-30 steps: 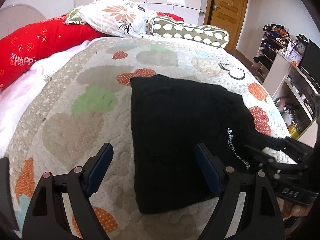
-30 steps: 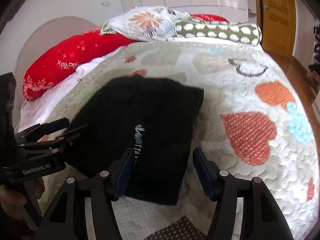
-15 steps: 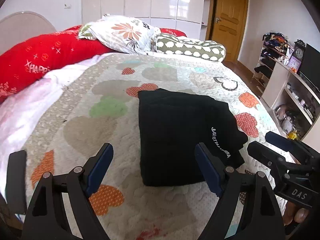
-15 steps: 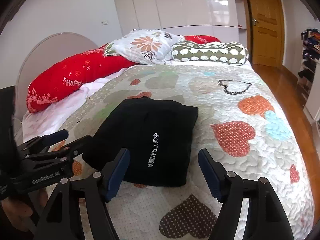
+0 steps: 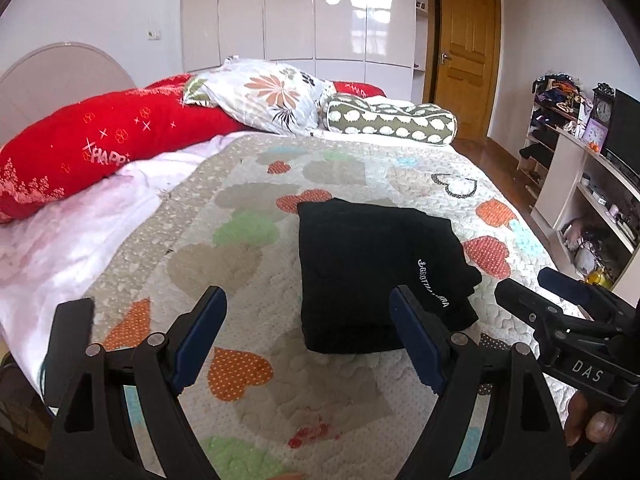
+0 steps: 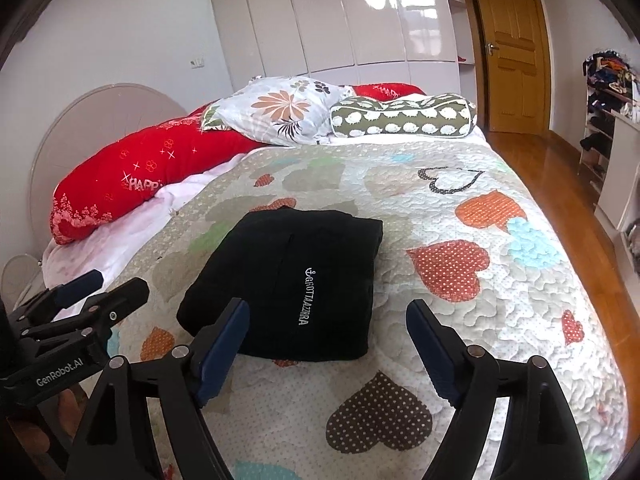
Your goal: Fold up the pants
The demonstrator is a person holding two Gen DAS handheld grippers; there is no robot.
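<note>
The black pants (image 5: 372, 276) are lying folded into a neat rectangle on the heart-patterned quilt (image 5: 248, 248), around the middle of the bed. The left hand-held gripper (image 5: 308, 336) is hanging over the quilt with jaws spread wide, grasping nothing. The right hand-held gripper (image 6: 328, 344) is doing the same, released and empty, just short of the pants' near edge.

Glossy white wardrobe (image 5: 300, 12), wooden door (image 5: 468, 56), heart-patterned bed (image 6: 460, 216).

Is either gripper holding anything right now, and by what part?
Nothing is held. The left gripper and right gripper are open, apart from the folded black pants.
</note>
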